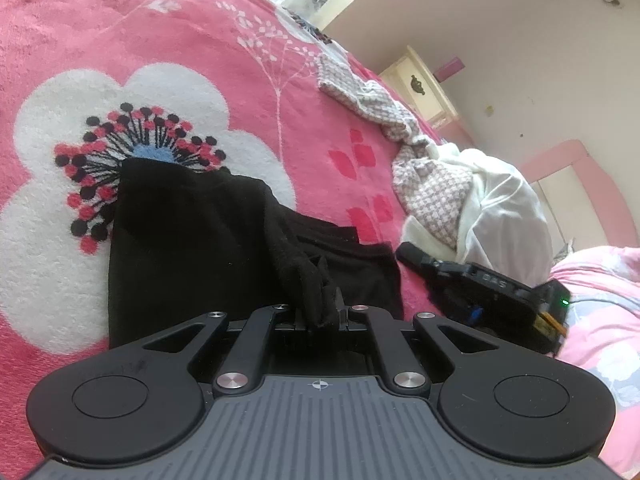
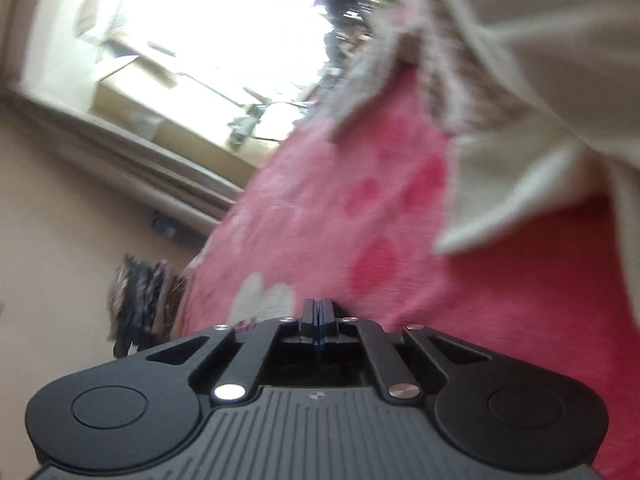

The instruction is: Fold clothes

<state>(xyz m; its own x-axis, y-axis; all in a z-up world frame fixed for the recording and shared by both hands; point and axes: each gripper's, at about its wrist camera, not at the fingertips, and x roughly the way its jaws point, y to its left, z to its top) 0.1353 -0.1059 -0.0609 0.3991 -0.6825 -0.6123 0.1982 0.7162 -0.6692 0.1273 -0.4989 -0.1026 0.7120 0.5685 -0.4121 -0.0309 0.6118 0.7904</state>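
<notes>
Left gripper pinches a black garment on the pink blanket.

Its jaws are clamped on a bunched edge of the cloth — from there the garment's long axis runs away and to the left, over a white flower print. Right gripper has its fingers pressed together, holding nothing, low over the blanket. Farther right lies a heap of white and checked clothes — blurred in the right wrist view.

Blurred throughout; right gripper with fingers pressed together, nothing seen between them, low over pink blanket; cream cloth bunched upper right atop blanket, checked fabric beside it; bright window upper left; dark clothes heaped at left, beside blanket's edge.
</notes>
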